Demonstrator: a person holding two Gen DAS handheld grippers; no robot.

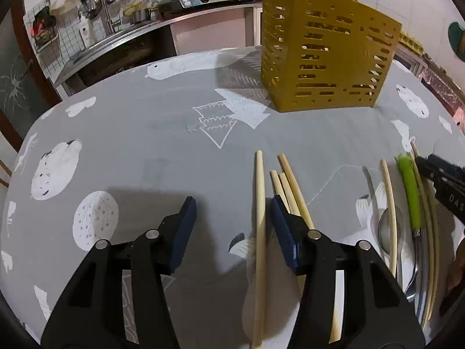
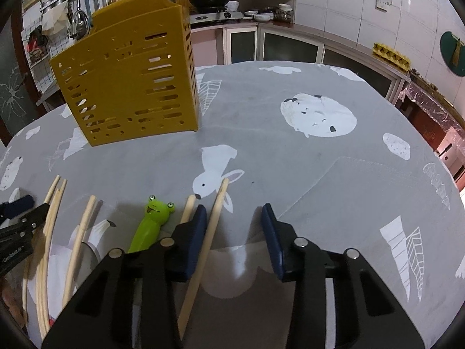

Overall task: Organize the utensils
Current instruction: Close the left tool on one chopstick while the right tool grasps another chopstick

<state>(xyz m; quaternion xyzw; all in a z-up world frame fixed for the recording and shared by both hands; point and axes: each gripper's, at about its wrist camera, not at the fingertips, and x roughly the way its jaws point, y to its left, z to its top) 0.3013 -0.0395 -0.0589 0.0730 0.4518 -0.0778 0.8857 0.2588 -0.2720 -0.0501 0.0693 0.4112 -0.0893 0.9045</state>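
Observation:
A yellow slotted utensil holder (image 1: 325, 52) (image 2: 130, 81) stands upright at the back of the table. My left gripper (image 1: 232, 212) is open low over the cloth. One wooden chopstick (image 1: 260, 203) lies between its jaws, close to the right pad, and several more chopsticks (image 1: 290, 186) lie just outside that pad. My right gripper (image 2: 234, 218) is open too, with a chopstick (image 2: 213, 224) lying between its jaws beside the left pad. A green frog-handled utensil (image 2: 151, 224) (image 1: 409, 192) and a metal spoon (image 1: 389, 232) lie between the two grippers.
The table wears a grey cloth (image 2: 290, 151) with white animal prints. More loose chopsticks (image 2: 78, 232) lie left of the frog handle. Kitchen counters, a stove and hanging pots stand behind the table.

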